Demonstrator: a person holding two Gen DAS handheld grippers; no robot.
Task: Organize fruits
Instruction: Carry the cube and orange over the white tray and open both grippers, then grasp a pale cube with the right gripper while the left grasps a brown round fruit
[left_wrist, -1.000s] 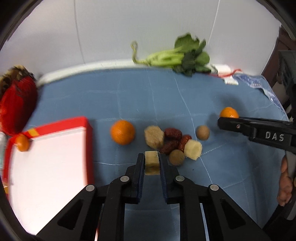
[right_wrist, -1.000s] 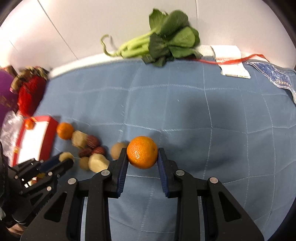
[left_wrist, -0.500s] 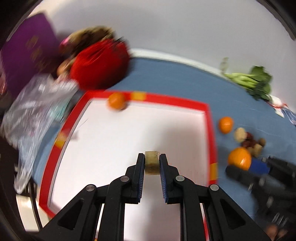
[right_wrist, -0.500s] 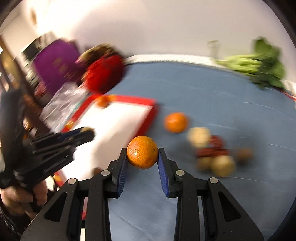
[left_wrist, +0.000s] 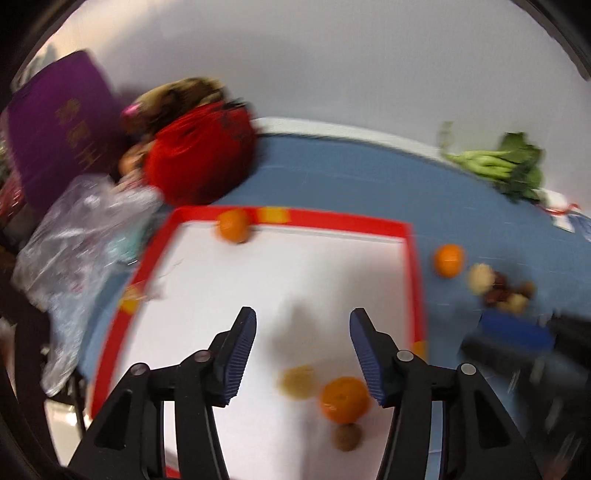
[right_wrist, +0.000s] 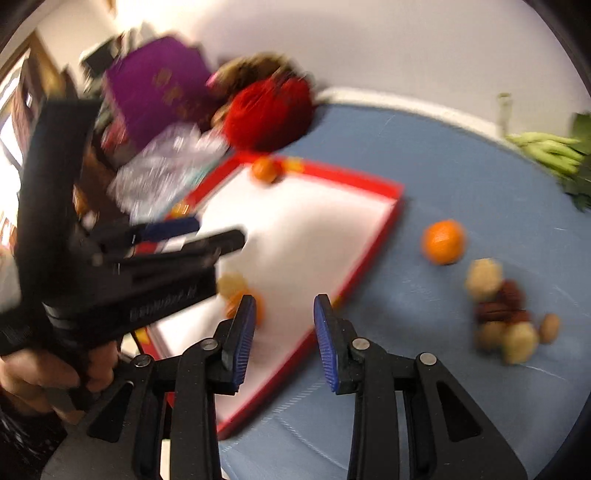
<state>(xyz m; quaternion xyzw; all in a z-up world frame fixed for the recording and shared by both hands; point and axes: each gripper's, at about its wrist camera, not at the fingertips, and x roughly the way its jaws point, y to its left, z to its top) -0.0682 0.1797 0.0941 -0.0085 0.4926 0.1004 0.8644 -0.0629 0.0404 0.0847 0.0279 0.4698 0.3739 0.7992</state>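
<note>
A red-rimmed white tray (left_wrist: 295, 218) (right_wrist: 369, 182) lies on the blue cloth. My left gripper (left_wrist: 303, 350) is open and empty above it. Below it on the tray lie a pale fruit piece (left_wrist: 298, 381), an orange (left_wrist: 345, 398) and a small brown fruit (left_wrist: 347, 436). Another orange (left_wrist: 233, 226) (right_wrist: 265, 169) sits at the tray's far rim. My right gripper (right_wrist: 284, 332) is open and empty over the tray's right edge; the dropped orange (right_wrist: 258, 310) shows beside its left finger. An orange (right_wrist: 442, 242) (left_wrist: 448, 260) and a fruit pile (right_wrist: 506, 314) (left_wrist: 498, 290) remain on the cloth.
A red bag (left_wrist: 199, 155), a purple box (left_wrist: 59, 125) and clear plastic (left_wrist: 81, 229) crowd the tray's far left. Green leafy vegetables (left_wrist: 506, 168) lie at the far right by the wall. The other gripper and hand (right_wrist: 96, 280) fill the right wrist view's left side.
Both grippers have opened over the tray. The left let go of the pale fruit piece and the right let go of its orange; both now lie on the tray.
</note>
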